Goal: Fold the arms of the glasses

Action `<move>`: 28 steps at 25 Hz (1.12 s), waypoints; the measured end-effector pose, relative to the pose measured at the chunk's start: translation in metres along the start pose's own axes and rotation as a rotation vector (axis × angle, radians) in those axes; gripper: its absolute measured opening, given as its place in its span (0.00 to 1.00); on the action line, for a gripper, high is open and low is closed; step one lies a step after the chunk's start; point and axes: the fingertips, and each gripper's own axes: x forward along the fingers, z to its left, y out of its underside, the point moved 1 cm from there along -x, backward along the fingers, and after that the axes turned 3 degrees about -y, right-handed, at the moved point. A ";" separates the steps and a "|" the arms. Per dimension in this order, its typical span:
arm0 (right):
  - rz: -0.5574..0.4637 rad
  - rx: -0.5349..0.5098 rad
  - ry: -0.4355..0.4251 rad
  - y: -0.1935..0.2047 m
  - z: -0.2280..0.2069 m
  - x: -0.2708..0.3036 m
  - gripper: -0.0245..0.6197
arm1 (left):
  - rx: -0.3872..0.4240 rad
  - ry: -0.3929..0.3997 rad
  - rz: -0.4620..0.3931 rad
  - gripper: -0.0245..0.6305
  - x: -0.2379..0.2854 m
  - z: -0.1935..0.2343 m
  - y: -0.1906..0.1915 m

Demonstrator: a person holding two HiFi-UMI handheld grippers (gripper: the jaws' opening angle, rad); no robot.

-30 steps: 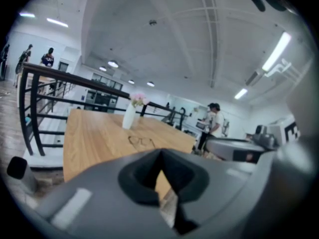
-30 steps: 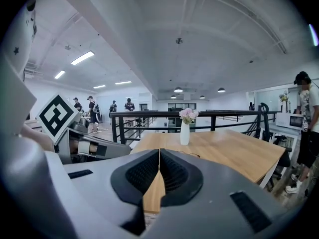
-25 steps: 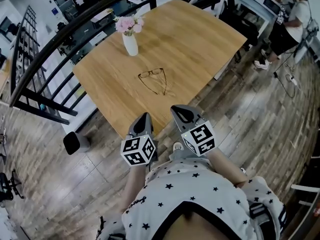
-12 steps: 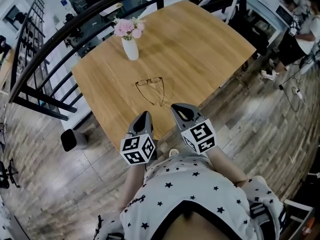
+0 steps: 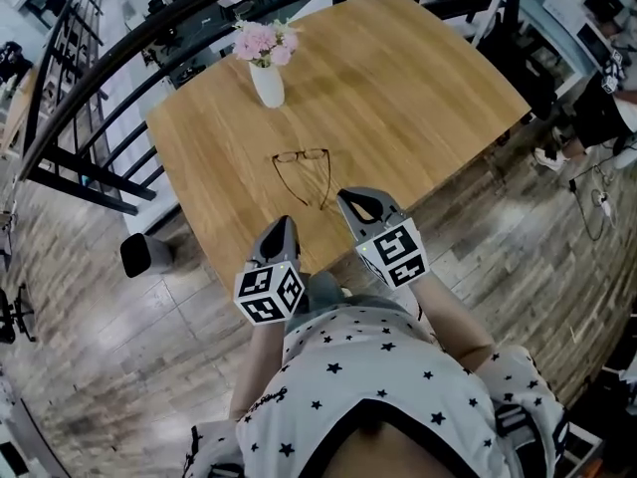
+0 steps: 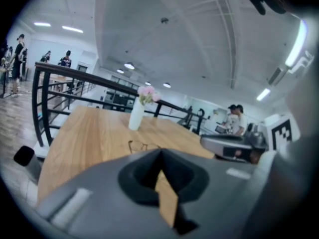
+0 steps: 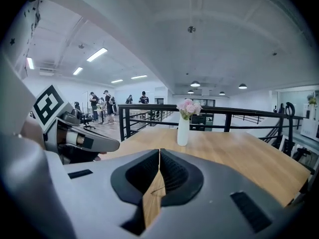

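Thin dark-framed glasses (image 5: pixel 301 154) lie on the wooden table (image 5: pixel 418 88), arms unfolded and pointing toward me. They also show small in the left gripper view (image 6: pixel 142 145), beyond the jaws. My left gripper (image 5: pixel 289 225) hovers at the table's near edge, short of the glasses, shut with nothing in it (image 6: pixel 160 151). My right gripper (image 5: pixel 350 199) sits just right of the arms' ends, apart from them; its jaws meet at the tip and hold nothing (image 7: pixel 159 151).
A white vase (image 5: pixel 267 83) with pink flowers stands behind the glasses. A black railing (image 5: pixel 119 58) runs along the table's far and left sides. A dark round object (image 5: pixel 139 255) sits on the floor at the left. People stand far off.
Both grippers have moved forward to the table's near edge, closer to the glasses. The right tip now lies beside the arms' ends. Both sets of jaws stay shut.
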 end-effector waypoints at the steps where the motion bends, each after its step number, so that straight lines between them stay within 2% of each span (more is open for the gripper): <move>1: 0.004 -0.010 -0.006 -0.001 -0.002 0.005 0.07 | 0.000 -0.010 0.004 0.05 -0.001 0.003 0.000; 8: 0.067 -0.103 -0.029 0.002 -0.013 0.047 0.07 | -0.017 -0.052 0.017 0.05 0.005 0.026 0.002; 16: 0.188 -0.230 -0.064 0.012 -0.028 0.099 0.07 | -0.022 -0.049 0.032 0.05 0.033 0.043 0.000; 28: 0.366 -0.382 -0.162 0.041 -0.042 0.168 0.07 | -0.082 -0.055 0.081 0.05 0.064 0.064 0.001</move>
